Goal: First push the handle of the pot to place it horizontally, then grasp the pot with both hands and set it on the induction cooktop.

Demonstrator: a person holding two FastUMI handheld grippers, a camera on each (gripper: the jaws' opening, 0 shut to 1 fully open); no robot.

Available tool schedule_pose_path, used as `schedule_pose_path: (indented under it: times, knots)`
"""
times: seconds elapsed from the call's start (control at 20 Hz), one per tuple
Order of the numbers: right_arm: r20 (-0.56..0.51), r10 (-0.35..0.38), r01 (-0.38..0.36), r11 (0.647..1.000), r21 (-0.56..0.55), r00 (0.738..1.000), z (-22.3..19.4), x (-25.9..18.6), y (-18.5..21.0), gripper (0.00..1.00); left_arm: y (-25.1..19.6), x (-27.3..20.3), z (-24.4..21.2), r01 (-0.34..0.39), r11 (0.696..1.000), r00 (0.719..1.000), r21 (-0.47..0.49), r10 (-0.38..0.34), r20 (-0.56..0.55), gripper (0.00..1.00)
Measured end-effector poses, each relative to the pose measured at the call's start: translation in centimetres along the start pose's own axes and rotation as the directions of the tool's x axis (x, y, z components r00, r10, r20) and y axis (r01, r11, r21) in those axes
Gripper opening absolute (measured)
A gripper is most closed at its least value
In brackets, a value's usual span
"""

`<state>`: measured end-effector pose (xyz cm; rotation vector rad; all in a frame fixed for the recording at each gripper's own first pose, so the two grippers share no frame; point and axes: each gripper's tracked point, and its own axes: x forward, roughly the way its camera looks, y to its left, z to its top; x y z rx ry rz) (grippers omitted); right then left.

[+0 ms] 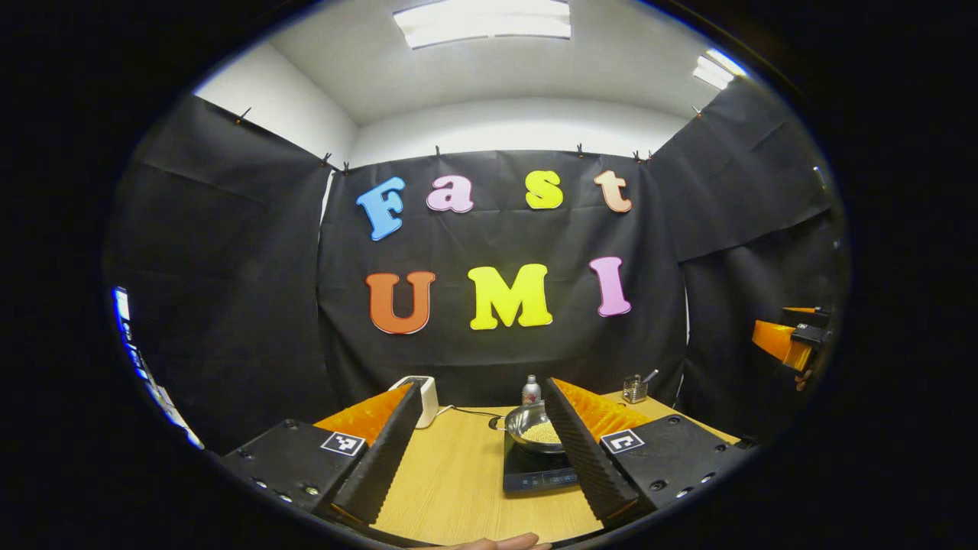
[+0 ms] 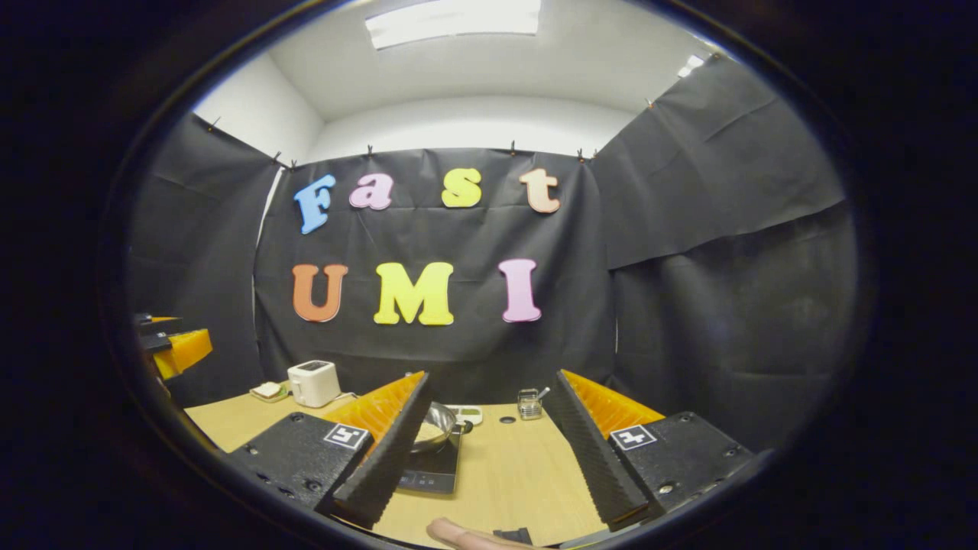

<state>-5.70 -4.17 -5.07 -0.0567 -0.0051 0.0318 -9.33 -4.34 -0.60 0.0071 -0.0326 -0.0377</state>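
Observation:
A steel pot [image 1: 535, 426] holding pale grains sits on the black induction cooktop [image 1: 535, 477] on the wooden table, its short dark handle pointing left. My left gripper [image 1: 482, 384] is open, held back from and above the pot, whose right side is hidden by the right finger. The right gripper [image 1: 791, 340] hangs in the air at the far right. In the right gripper view, the pot [image 2: 437, 424] and cooktop [image 2: 432, 470] lie low left, partly behind one finger. My right gripper [image 2: 492, 376] is open and holds nothing. The left gripper [image 2: 172, 347] shows at the far left.
A white toaster [image 1: 424, 397], a small bottle [image 1: 531, 389] and a wire holder [image 1: 634, 388] stand along the table's back. The right gripper view adds a plate of food [image 2: 267, 391] and a flat white device [image 2: 467, 414]. A hand [image 2: 458, 535] is at the bottom edge.

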Motion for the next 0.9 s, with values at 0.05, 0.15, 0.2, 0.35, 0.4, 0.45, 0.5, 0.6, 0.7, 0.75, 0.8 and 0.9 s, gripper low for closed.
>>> schedule_pose_path:
  times: [0.05,0.15,0.2,0.35,0.4,0.45,0.5,0.6,0.7,0.75,0.8,0.9]
  knots:
    - [-0.005,-0.001,0.001,1.000,0.005,1.000,-0.2,0.1,0.0,1.00,-0.1,0.0,-0.2,0.003,1.000,1.000,-0.004,-0.003,-0.003,0.96]
    - [-0.011,0.001,-0.001,1.000,0.015,1.000,-0.4,0.3,0.1,1.00,-0.1,-0.1,-0.2,0.009,1.000,1.000,-0.012,-0.009,-0.001,0.96]
    - [-0.012,0.004,-0.004,1.000,0.019,1.000,-0.4,0.3,0.1,1.00,0.0,-0.1,-0.3,0.007,1.000,1.000,-0.014,-0.007,-0.001,0.96]
    - [-0.012,0.009,-0.009,1.000,0.020,1.000,-0.5,0.3,0.1,1.00,0.3,0.0,-0.8,-0.002,1.000,1.000,-0.010,0.002,-0.008,0.96]
    - [-0.012,0.008,-0.008,1.000,0.019,1.000,-0.6,0.4,0.0,1.00,0.4,0.1,-1.0,-0.002,1.000,1.000,-0.012,0.002,-0.012,0.96]
    - [-0.010,0.008,-0.008,1.000,0.019,1.000,-0.5,0.3,0.1,0.99,0.2,0.0,-1.2,0.005,1.000,1.000,-0.018,-0.005,-0.017,0.96]
    - [-0.008,0.011,-0.011,1.000,0.019,1.000,-0.6,0.3,0.2,0.99,-0.2,0.1,-1.4,0.018,0.999,1.000,-0.027,-0.018,-0.021,0.96]
    - [-0.003,0.019,-0.019,1.000,0.013,1.000,-0.7,0.2,0.5,1.00,-0.7,0.1,-1.6,0.040,0.998,0.999,-0.038,-0.041,-0.026,0.96]
    - [0.007,0.032,-0.032,0.999,0.005,0.999,-0.6,0.1,0.7,1.00,-0.6,0.0,-1.7,0.043,0.999,0.999,-0.034,-0.044,-0.026,0.96]
    - [0.009,0.038,-0.038,0.999,0.000,0.999,-0.6,0.0,0.8,1.00,-0.5,0.1,-1.7,0.038,0.999,0.999,-0.031,-0.039,-0.025,0.96]
    - [0.010,0.044,-0.043,0.999,-0.005,0.999,-0.7,-0.1,1.0,1.00,-0.5,0.0,-1.8,0.039,0.999,0.999,-0.030,-0.039,-0.025,0.96]
    - [0.022,0.053,-0.053,0.998,-0.015,0.998,-0.4,-0.3,1.3,0.99,-0.8,0.0,-1.9,0.044,0.998,0.999,-0.033,-0.045,-0.026,0.96]
